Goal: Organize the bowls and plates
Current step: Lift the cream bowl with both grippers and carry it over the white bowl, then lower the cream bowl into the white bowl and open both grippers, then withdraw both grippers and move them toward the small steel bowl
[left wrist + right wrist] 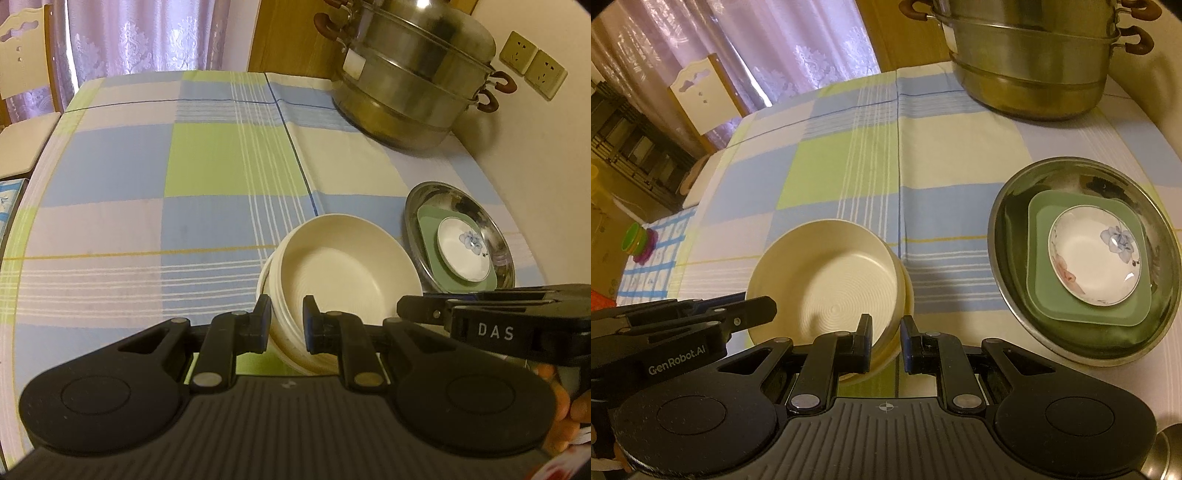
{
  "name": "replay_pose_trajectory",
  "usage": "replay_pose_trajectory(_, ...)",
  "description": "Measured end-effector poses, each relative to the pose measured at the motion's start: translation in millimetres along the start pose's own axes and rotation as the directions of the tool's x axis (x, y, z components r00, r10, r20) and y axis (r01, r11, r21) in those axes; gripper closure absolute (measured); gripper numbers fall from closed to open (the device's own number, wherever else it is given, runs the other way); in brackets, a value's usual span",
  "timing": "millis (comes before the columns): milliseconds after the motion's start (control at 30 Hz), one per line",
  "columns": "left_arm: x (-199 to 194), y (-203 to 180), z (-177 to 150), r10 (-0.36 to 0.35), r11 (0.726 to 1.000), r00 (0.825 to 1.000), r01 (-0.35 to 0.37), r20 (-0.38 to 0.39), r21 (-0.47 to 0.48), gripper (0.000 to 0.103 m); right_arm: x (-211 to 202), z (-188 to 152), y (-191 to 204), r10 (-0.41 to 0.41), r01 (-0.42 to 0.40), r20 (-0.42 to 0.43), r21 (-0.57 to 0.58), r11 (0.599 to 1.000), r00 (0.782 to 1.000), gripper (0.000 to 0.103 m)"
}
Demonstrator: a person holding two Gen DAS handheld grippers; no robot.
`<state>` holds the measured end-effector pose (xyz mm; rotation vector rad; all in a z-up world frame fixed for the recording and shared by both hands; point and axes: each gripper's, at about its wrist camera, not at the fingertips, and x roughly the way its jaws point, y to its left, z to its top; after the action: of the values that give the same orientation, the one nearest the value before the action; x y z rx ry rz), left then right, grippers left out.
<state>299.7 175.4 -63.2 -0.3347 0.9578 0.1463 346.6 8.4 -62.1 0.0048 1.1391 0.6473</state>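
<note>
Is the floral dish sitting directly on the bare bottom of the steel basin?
No: the floral dish rests on a green square plate, which lies inside the steel basin.

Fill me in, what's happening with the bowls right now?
A person is working with two handheld grippers. The left gripper and the right gripper are each clamped on the near rim of the cream bowls, a nested stack sitting on the checked tablecloth. To the right, a steel basin already holds a green square plate with a small flowered dish on top. A big steel steamer pot stands at the back.
</note>
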Motion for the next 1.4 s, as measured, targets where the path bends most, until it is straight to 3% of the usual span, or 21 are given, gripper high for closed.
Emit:
replay_pose_trajectory(300,-5.2,-5.5,0.9,0.04,0.999,0.999,-0.041,0.015,0.022,0.087,-5.8,0.1,3.0,-0.013,0.013,0.025,-0.027,1.0,1.0,0.083)
replay_pose_trajectory(367,-10.7,-6.7,1.6,0.044,0.999,0.999,-0.044,0.028,0.026,0.087,-11.9,-0.5,2.6,-0.009,0.01,0.049,-0.028,1.0,0.999,0.066)
replay_pose_trajectory(433,-18.2,-8.4,2.0,0.047,0.998,0.998,-0.048,0.043,0.029,0.087,-20.1,-0.6,1.3,0.005,-0.004,0.074,-0.022,1.0,0.997,0.062)
replay_pose_trajectory(867,-80.6,-31.0,-25.1,0.071,0.996,0.993,-0.076,0.094,0.05,0.083,-75.9,-23.8,-11.3,0.069,-0.069,0.141,-0.004,0.998,0.988,0.059)
replay_pose_trajectory(1400,-126.8,-83.2,-107.1,0.112,0.993,0.992,-0.114,0.055,0.035,0.083,-138.6,-101.6,-34.4,0.126,-0.123,0.139,-0.032,0.992,0.982,0.058)
